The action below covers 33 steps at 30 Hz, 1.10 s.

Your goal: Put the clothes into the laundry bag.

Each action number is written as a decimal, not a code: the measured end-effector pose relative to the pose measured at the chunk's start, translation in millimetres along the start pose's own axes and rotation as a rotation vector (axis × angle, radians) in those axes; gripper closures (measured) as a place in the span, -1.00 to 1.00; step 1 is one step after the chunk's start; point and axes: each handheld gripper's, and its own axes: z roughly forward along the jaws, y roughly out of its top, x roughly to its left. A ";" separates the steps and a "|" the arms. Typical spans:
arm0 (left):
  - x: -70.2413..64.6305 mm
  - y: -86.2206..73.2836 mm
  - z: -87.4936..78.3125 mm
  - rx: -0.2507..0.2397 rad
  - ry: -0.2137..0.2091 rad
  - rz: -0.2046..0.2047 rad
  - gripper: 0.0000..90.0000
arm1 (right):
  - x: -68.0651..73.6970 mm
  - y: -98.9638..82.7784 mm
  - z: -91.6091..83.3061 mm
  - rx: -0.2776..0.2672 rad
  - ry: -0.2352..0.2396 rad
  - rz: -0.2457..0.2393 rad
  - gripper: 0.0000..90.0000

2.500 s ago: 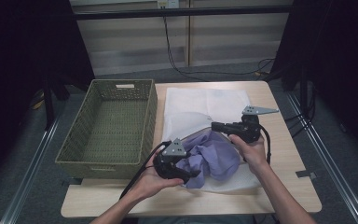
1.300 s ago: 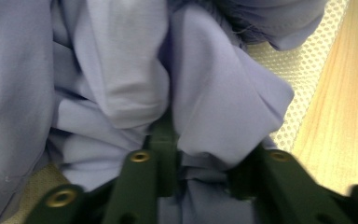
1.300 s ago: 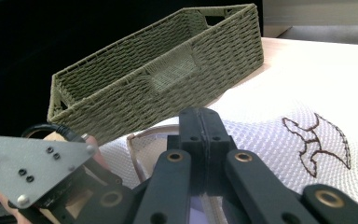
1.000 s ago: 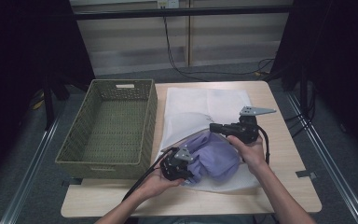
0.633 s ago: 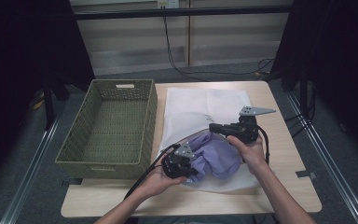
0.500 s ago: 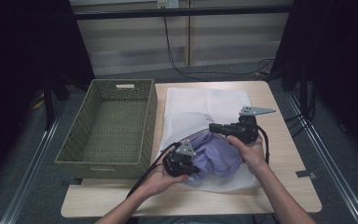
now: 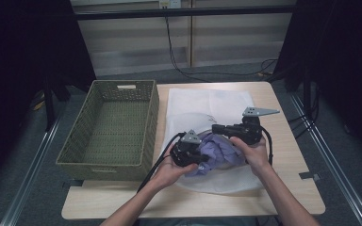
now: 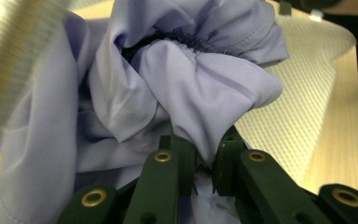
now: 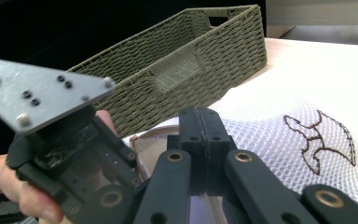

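Here the lilac garment (image 7: 219, 153) lies bunched in a loose heap on the white mesh bag (image 7: 207, 101), toward the near edge of the surface (image 7: 290, 183) and about midway between its left and right edges. So crumpled, it has little of a long axis; in the high view the heap runs roughly across the surface, from the left gripper (image 7: 199, 157) toward the right hand (image 7: 254, 151). In the left gripper view a gathered, elastic-looking opening (image 8: 186, 42) of the cloth faces up and toward the camera.

The left gripper's fingers are closed, pinching a fold of the garment between them at the heap's left end. The right gripper (image 7: 217, 128) lies level over the heap's far side, pointing left toward the wicker basket (image 7: 111, 132); its fingers are pressed together, and a rim of the mesh bag seems to run in behind them, though whether any fabric is caught there is hard to make out.

The basket stands along the left side of the surface, just beside the bag. The garment's underside and near part are hidden by both hands and the left gripper's body. What kind of garment it is cannot be told. A dark embroidered mark (image 9: 321, 140) shows on the mesh in the right gripper view.
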 end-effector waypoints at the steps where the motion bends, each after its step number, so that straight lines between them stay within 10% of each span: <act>1: 1.2 0.9 0.7 -0.010 0.000 -0.008 0.83 | 0.2 0.1 0.2 0.001 0.002 0.001 1.00; 25: 7.4 16.8 27.2 -0.101 0.040 -0.064 0.83 | 6.5 3.7 -0.5 -0.007 0.016 0.005 1.00; 33: 12.9 15.1 31.3 -0.073 0.118 -0.049 0.83 | 5.7 3.1 -1.7 -0.007 0.011 0.006 1.00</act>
